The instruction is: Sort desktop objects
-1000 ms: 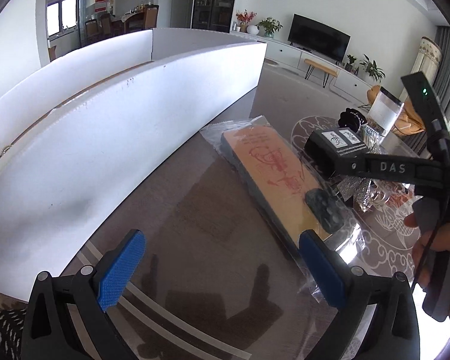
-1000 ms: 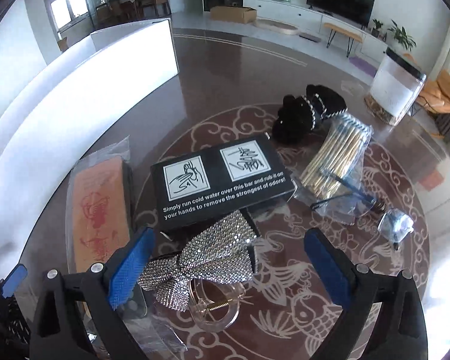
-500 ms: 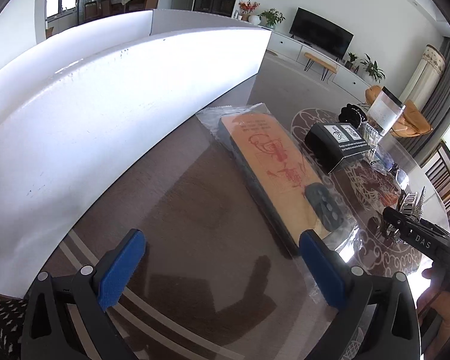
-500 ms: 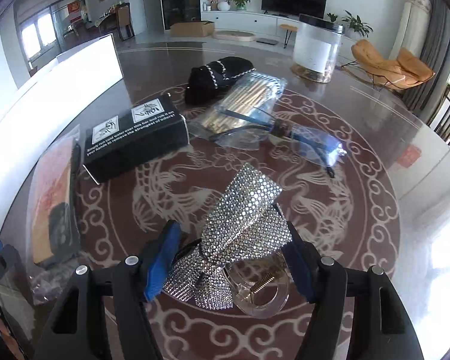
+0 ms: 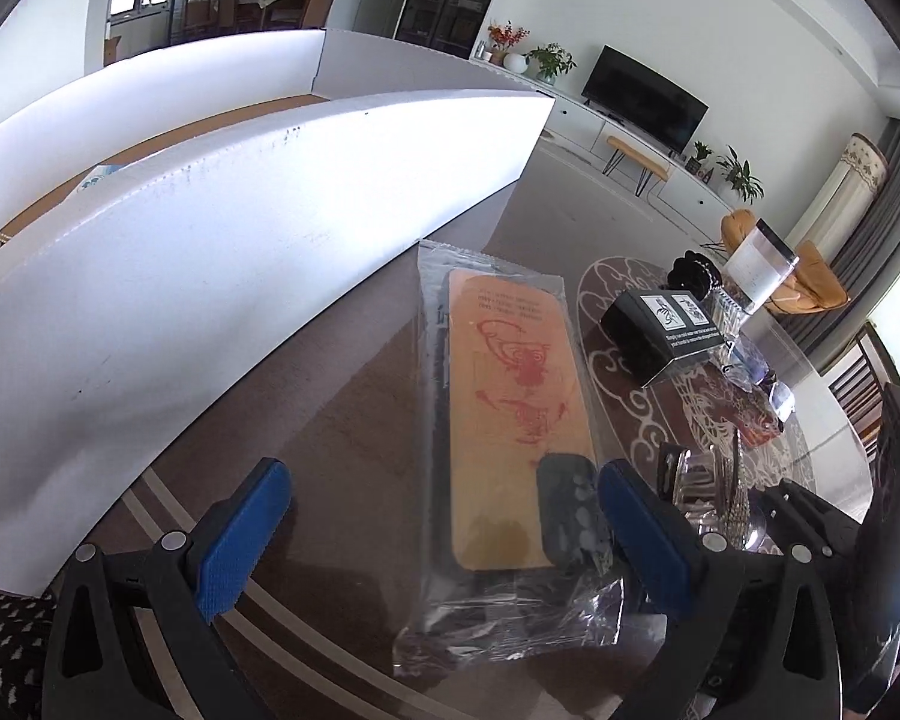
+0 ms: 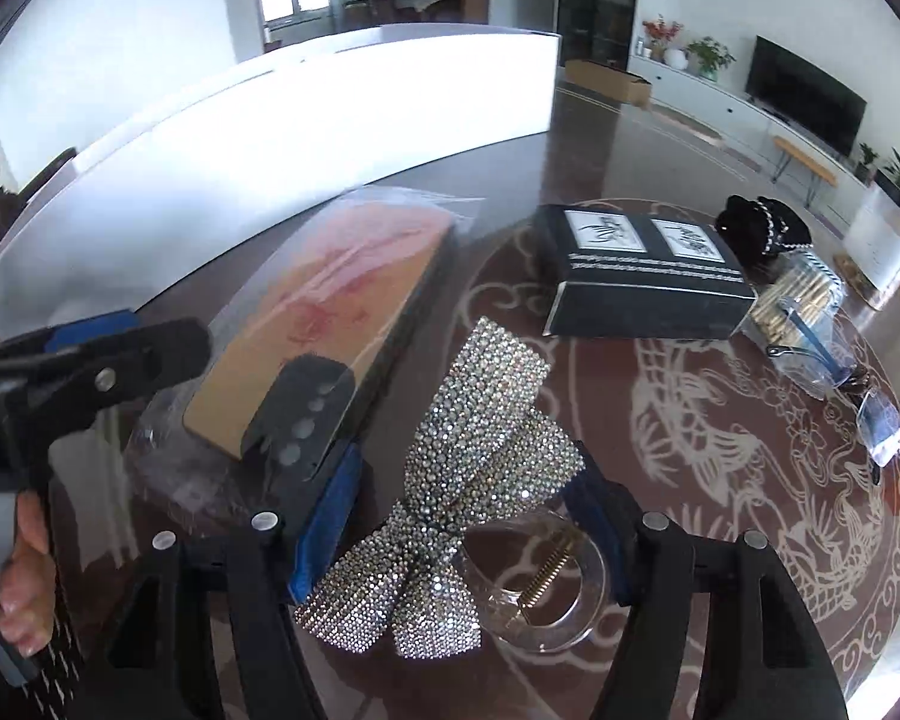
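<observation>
A rhinestone bow hair clip with a clear round clasp sits between the blue pads of my right gripper, which is shut on it. Just left of it lies an orange phone case in a clear bag on the dark patterned table. In the left wrist view my left gripper stands open low over the near end of that bagged case. The bow and the right gripper show at that view's lower right. One of the left gripper's fingers enters the right wrist view from the left.
A long white cardboard box runs along the table's left side. A black printed box, a black scrunchie, a bag of gold sticks and glasses lie at the right. A clear canister stands beyond them.
My right gripper went from open around the bow clip to shut on it, then carried it left to beside the bagged case while rolling. The left gripper barely moved.
</observation>
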Available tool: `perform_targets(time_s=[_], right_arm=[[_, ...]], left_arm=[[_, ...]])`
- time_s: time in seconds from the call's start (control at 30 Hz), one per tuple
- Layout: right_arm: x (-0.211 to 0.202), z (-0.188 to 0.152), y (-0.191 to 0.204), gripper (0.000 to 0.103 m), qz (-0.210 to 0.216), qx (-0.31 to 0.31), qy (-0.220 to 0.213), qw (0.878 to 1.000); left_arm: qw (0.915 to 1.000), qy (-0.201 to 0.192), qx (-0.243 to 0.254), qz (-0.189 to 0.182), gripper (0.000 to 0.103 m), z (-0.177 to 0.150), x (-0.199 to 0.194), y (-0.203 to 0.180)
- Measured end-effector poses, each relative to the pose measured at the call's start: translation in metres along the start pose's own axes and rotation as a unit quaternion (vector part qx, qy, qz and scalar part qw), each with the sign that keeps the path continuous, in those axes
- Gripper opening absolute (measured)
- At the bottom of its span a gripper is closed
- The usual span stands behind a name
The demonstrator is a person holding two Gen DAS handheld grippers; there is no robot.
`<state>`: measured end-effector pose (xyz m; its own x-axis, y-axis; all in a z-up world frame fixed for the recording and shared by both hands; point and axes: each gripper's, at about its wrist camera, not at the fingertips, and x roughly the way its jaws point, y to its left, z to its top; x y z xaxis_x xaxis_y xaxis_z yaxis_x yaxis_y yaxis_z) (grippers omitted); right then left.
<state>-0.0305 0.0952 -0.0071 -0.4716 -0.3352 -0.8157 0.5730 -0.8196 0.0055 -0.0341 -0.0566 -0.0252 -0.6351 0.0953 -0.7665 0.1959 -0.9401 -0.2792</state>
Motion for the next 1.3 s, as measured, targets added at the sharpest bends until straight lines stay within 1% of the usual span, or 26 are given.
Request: perform_targets(time_s=[0.07,0.23,0.37,0.43,0.5,0.53,0.6,0.7,0.8,1.03,1.13,1.17,1.2,1.27,1.3], right_arm=[[-0.008,-0.013,0.002,0.068,-0.009,-0.001,0.005,1.000],[-0.035,-0.052,-0.026,0.068,-0.064,0.064,-0.004,0.996],[-0.052,-0.078,-0.047,0.068,-0.094,0.109,-0.020,0.989],[-0.056,-0.081,-0.053,0.068,-0.101,0.124,-0.021,0.987],[-0.056,-0.081,-0.055,0.070,-0.104,0.128,-0.020,0.986],[-0.056,-0.081,-0.055,0.076,-0.106,0.131,-0.020,0.986],[-0.056,-0.082,-0.053,0.083,-0.112,0.133,-0.013,0.985],[-0.057,-0.083,-0.054,0.084,-0.108,0.133,-0.014,0.985],[-0.054,-0.082,-0.051,0.087,-0.104,0.127,-0.013,0.986],[-0.053,-0.081,-0.050,0.088,-0.102,0.124,-0.011,0.987],[-0.053,-0.081,-0.050,0.089,-0.101,0.124,-0.012,0.987],[-0.053,-0.081,-0.050,0.089,-0.101,0.124,-0.012,0.987],[-0.052,-0.081,-0.050,0.089,-0.100,0.124,-0.012,0.987],[-0.052,-0.081,-0.050,0.089,-0.100,0.124,-0.012,0.987],[-0.052,-0.081,-0.050,0.089,-0.099,0.124,-0.012,0.987]], left_arm=[[0.9998,0.012,0.018,0.005,0.103,0.000,0.006,-0.007],[0.9971,0.007,0.064,0.040,0.103,0.002,0.017,-0.026],[0.9945,0.020,0.086,0.057,0.103,0.006,0.033,-0.033],[0.9954,0.021,0.079,0.050,0.103,0.010,0.038,-0.032],[0.9953,0.017,0.077,0.056,0.103,0.014,0.042,-0.033],[0.9948,0.017,0.079,0.061,0.103,0.016,0.045,-0.034],[0.9949,0.015,0.078,0.061,0.103,0.018,0.047,-0.035],[0.9936,0.019,0.090,0.066,0.103,0.020,0.052,-0.041],[0.9875,0.031,0.132,0.081,0.103,0.023,0.063,-0.054],[0.9838,0.037,0.165,0.059,0.103,0.029,0.065,-0.053],[0.9835,0.038,0.168,0.055,0.103,0.031,0.061,-0.043],[0.9836,0.037,0.168,0.053,0.102,0.031,0.060,-0.041],[0.9831,0.031,0.173,0.052,0.092,0.030,0.057,-0.038],[0.9817,0.018,0.185,0.041,0.076,0.027,0.049,-0.035],[0.9809,0.019,0.190,0.035,0.075,0.024,0.046,-0.033]])
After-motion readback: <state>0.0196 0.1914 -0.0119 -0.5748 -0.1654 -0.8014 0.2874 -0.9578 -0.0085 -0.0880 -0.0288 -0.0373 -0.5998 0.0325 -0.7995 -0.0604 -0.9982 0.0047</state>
